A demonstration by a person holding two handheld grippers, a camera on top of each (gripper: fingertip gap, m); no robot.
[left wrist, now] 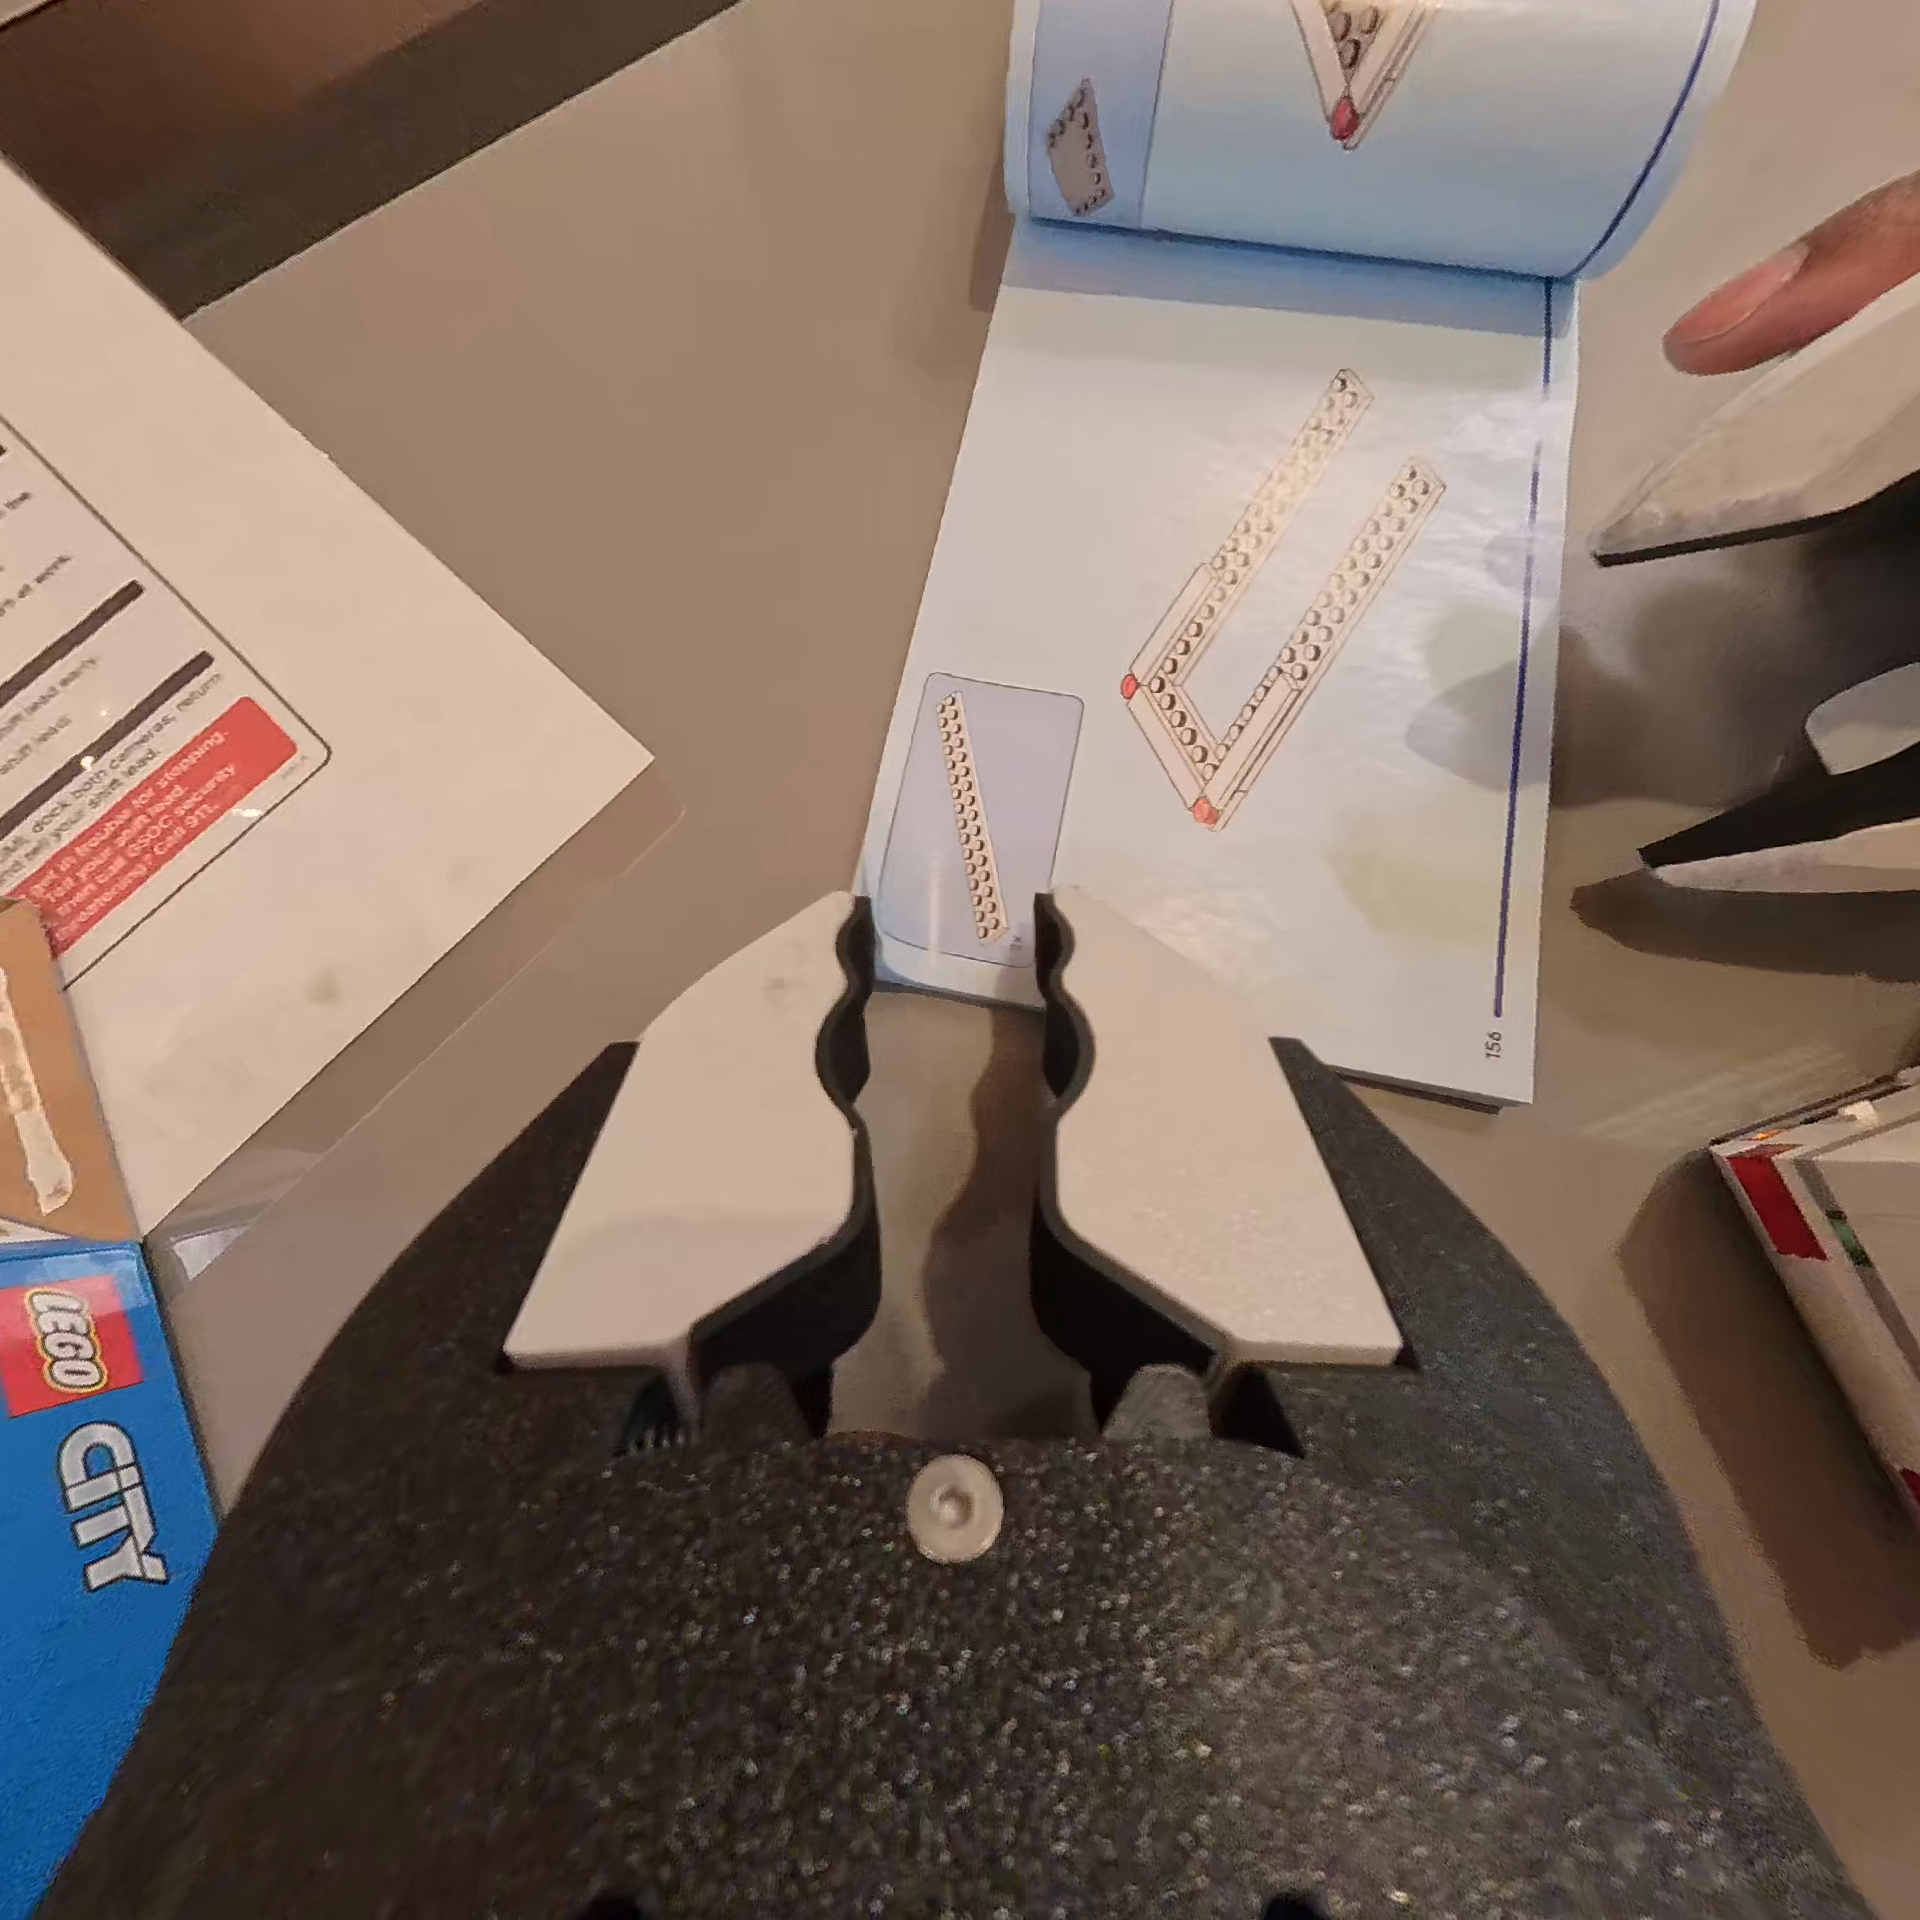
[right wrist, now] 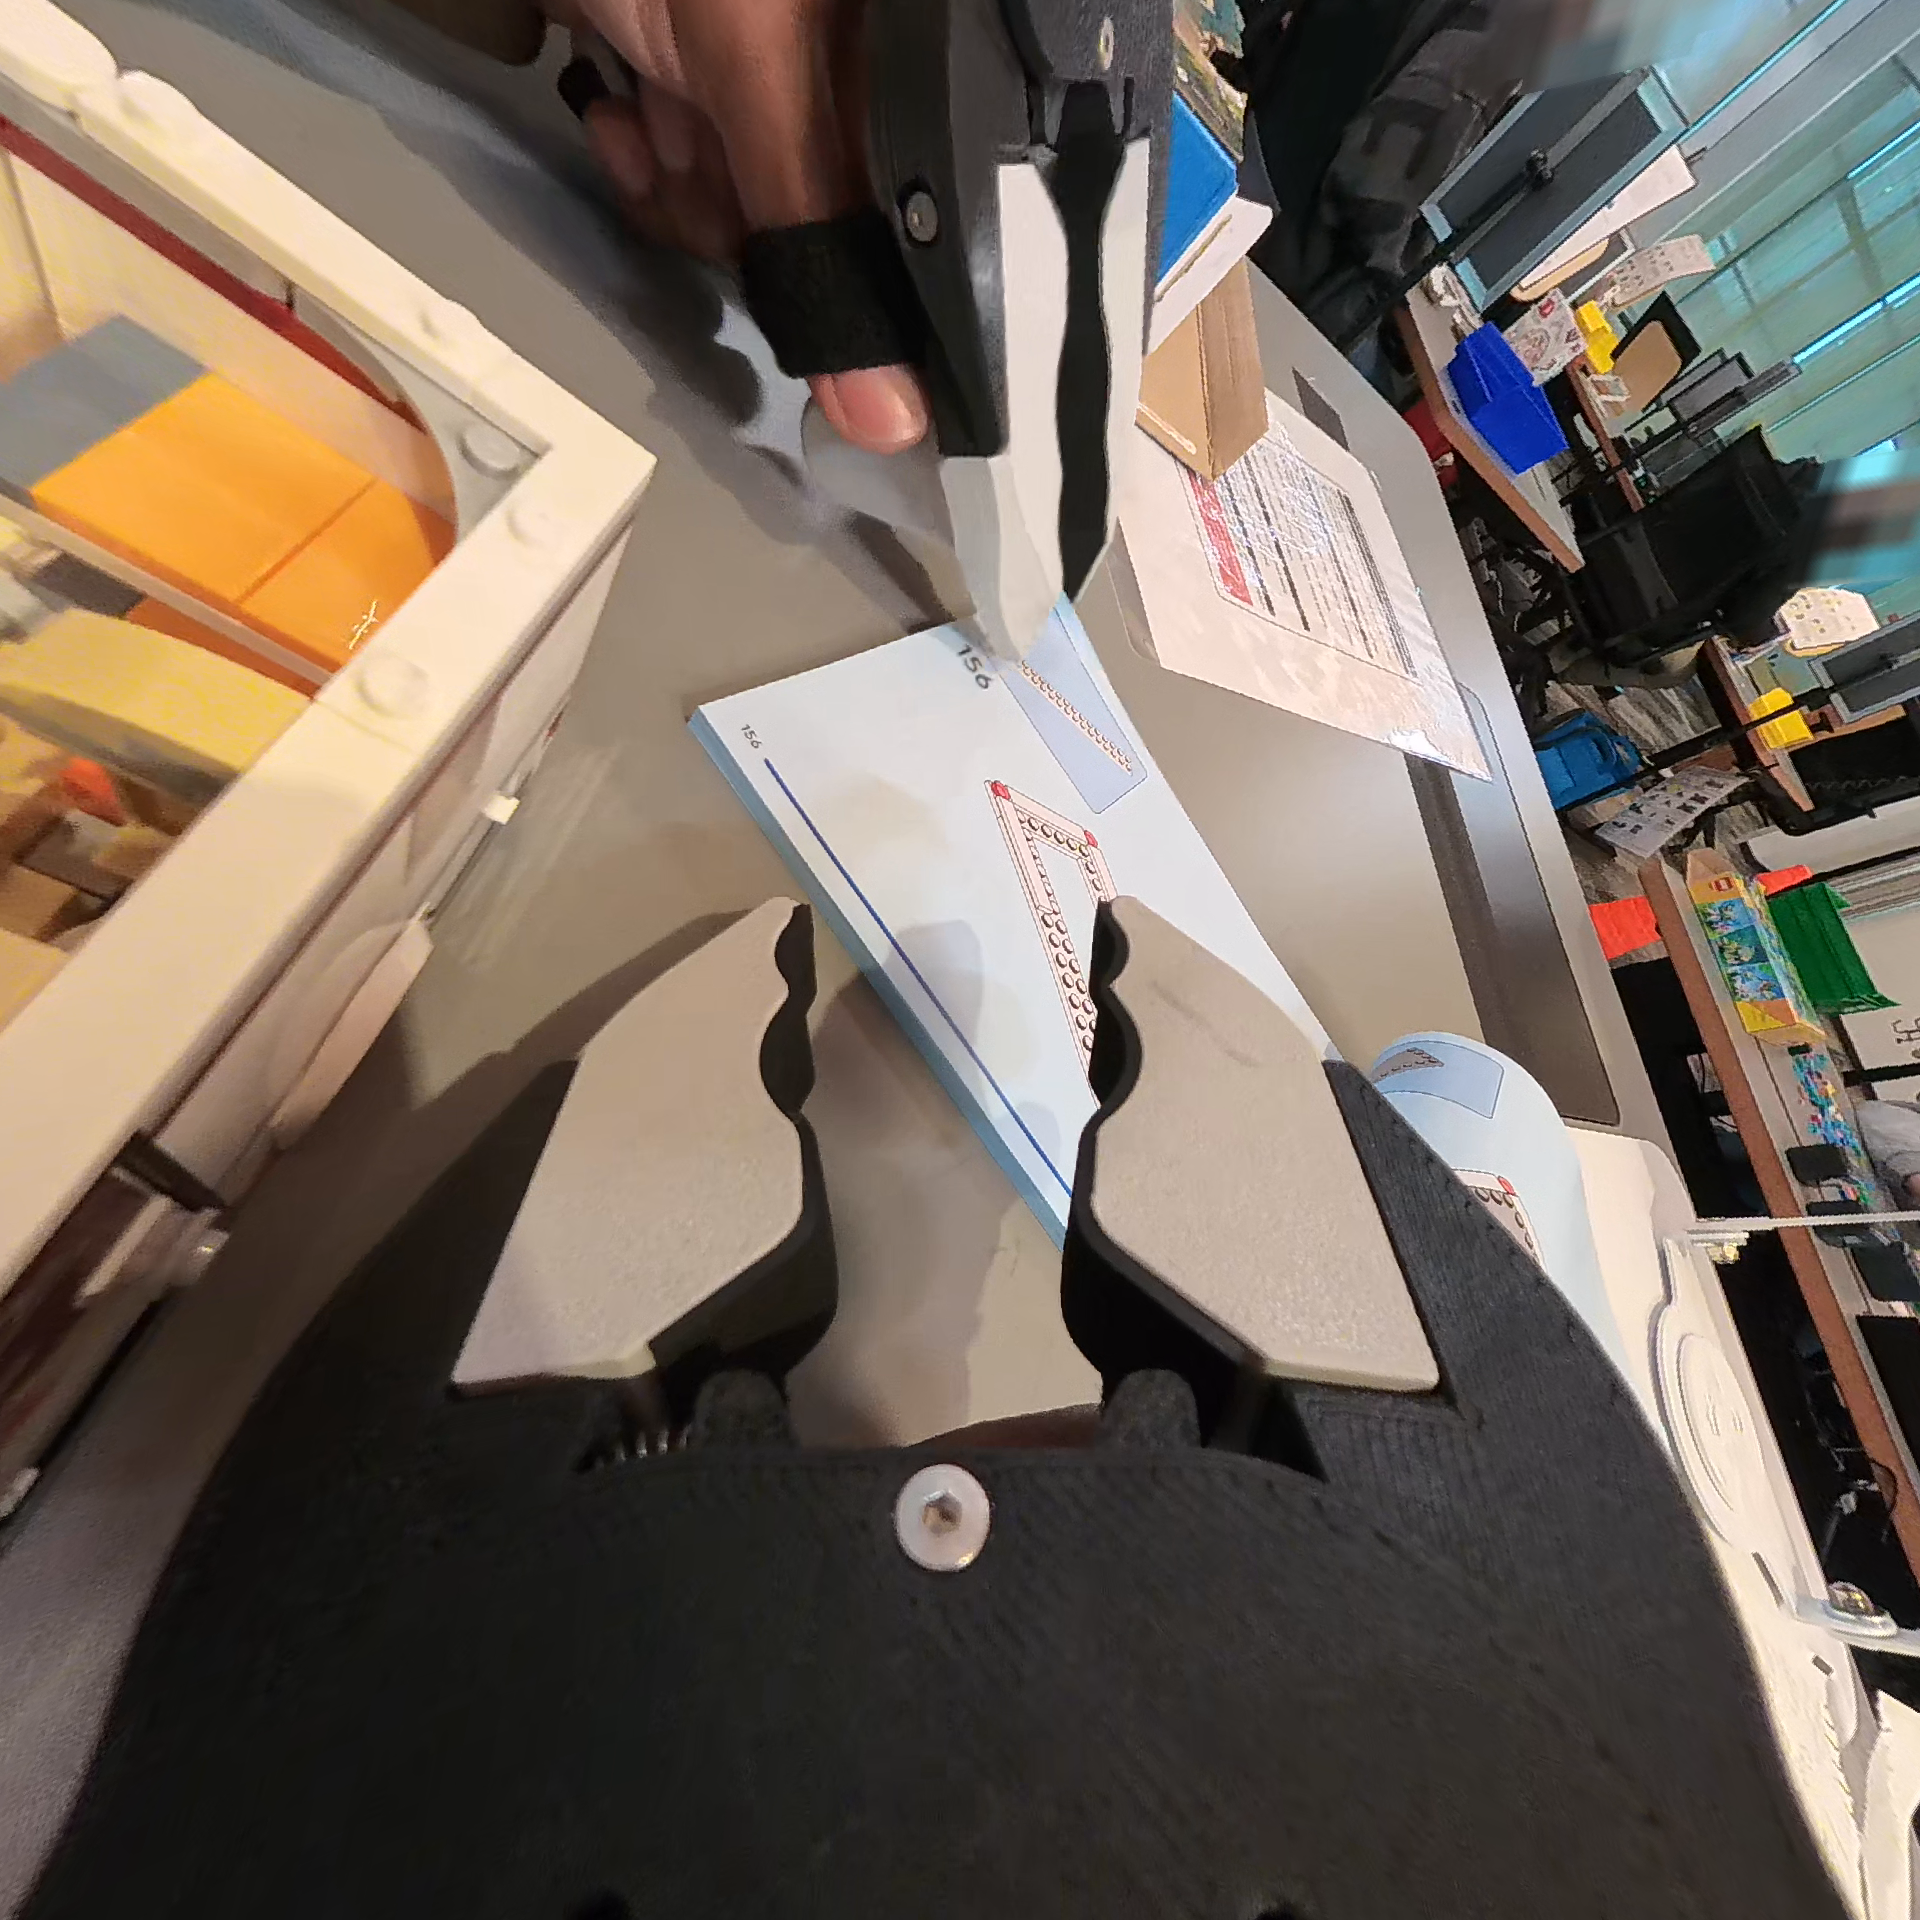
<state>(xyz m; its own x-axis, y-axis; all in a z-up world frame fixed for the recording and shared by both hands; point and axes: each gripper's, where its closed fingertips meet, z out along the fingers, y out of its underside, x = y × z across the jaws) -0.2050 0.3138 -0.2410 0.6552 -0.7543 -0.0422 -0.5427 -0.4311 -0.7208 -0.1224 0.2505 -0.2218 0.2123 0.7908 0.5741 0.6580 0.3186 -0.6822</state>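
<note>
Left wrist view: your left gripper (left wrist: 951, 920) meets the booklet's (left wrist: 1299, 727) near corner.
Its fingers stand released, like your right gripper's (right wrist: 951, 925) above the page edge.

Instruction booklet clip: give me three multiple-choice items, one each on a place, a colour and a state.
1. Where is the left gripper relative to the instruction booklet?
A) at its near corner
B) on the curled pages
C) far away, over the blue box

2. What colour is the line along the booklet page's edge?
A) green
B) dark blue
C) orange

3. How are the right gripper's jaws?
A) closed on the booklet
B) closed on a brick
C) apart, holding nothing

Answers: A, its fingertips frame the page corner; B, a blue line runs along the margin; C, table and page show between the fingers.
</note>
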